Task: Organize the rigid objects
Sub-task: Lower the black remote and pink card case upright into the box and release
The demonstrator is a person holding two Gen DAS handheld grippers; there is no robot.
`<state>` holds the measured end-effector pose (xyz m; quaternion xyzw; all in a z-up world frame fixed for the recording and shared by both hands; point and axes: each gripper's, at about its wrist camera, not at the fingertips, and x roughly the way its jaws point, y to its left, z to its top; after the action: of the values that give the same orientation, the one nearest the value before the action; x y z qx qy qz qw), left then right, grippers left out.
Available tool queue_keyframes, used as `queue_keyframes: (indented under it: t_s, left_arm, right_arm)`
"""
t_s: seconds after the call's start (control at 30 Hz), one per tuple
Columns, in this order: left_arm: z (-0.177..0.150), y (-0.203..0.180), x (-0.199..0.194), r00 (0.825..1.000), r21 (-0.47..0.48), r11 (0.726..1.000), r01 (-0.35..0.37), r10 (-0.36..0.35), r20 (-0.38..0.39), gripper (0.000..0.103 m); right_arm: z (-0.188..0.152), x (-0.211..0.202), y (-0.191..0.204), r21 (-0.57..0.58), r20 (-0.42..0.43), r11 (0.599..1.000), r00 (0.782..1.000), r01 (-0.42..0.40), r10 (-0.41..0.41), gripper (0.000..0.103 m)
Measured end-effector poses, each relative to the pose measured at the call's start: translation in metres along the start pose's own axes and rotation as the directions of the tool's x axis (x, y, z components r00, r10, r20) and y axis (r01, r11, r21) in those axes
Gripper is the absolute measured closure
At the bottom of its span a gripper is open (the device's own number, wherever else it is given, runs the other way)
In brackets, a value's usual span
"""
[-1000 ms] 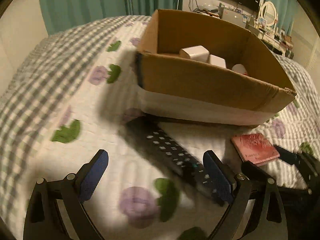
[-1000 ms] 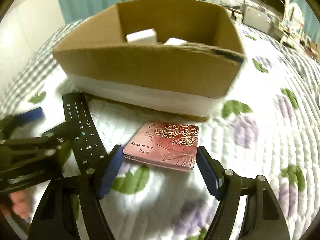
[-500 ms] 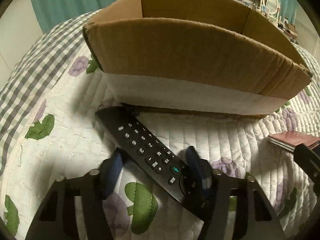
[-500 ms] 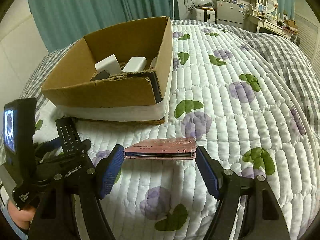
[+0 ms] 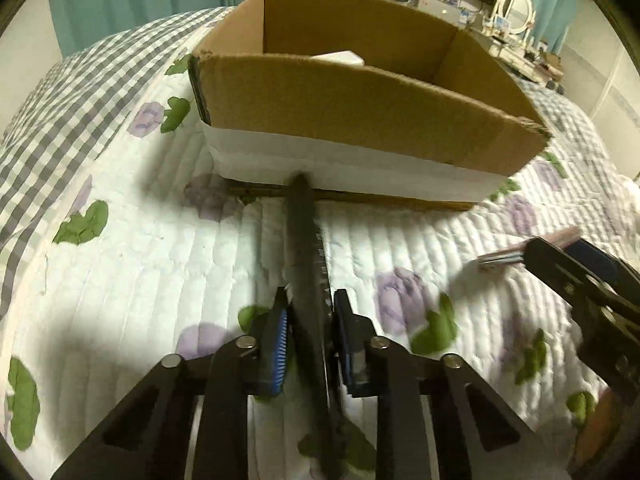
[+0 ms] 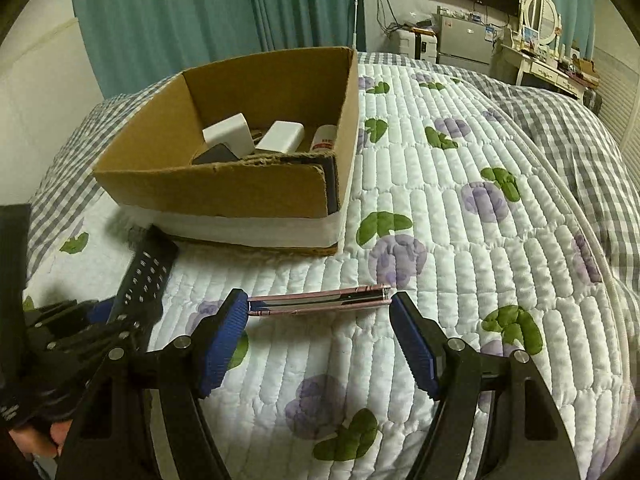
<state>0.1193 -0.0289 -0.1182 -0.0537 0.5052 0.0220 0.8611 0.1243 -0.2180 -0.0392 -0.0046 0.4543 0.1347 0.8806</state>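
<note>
My left gripper [image 5: 310, 322] is shut on a black remote control [image 5: 306, 248], held edge-up and pointing at the cardboard box [image 5: 360, 108]. The remote also shows in the right wrist view [image 6: 146, 276], lifted off the quilt. My right gripper [image 6: 318, 320] holds a flat pink case [image 6: 320, 300] between its blue pads, edge-on above the quilt. The pink case shows at the right of the left wrist view [image 5: 524, 250]. The box [image 6: 224, 190] holds two white blocks [image 6: 232, 136], a dark item and a small white bottle.
The floral quilted bedspread [image 6: 460, 240] covers the bed, with a checked part [image 5: 72, 92] at the left. Teal curtains [image 6: 180, 12] hang behind. A dresser with a mirror [image 6: 540, 4] and a TV stand at the far right.
My left gripper closed on the remote and turned it on edge, lifting it. My right gripper closed in on the pink case and raised it off the quilt.
</note>
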Motion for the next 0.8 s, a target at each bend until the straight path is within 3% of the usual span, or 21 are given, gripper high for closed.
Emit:
queue_keyframes:
  t_s: [0.2, 0.33, 0.6, 0.8]
  left_arm:
    - [-0.003, -0.005, -0.032, 0.997, 0.032, 0.999, 0.011, -0.014, 0.082, 0.084]
    - [-0.001, -0.013, -0.062, 0.985, 0.055, 0.998, 0.011, -0.020, 0.172, 0.084]
    - [0.022, -0.016, -0.123, 0.935, 0.077, 0.997, -0.010, -0.018, 0.353, 0.084]
    - [0.050, -0.017, -0.144, 0.893, 0.086, 0.996, -0.028, -0.014, 0.449, 0.084]
  right_arm:
    - [0.001, -0.025, 0.013, -0.052, 0.054, 0.999, 0.999, -0.003, 0.005, 0.031]
    - [0.003, -0.048, 0.021, -0.086, 0.101, 0.996, 0.995, 0.013, -0.004, 0.031]
    - [0.018, -0.086, 0.024, -0.092, 0.180, 0.996, 0.984, 0.017, 0.000, 0.031]
    - [0.045, -0.111, 0.032, -0.125, 0.261, 0.992, 0.965, 0.020, 0.014, 0.031]
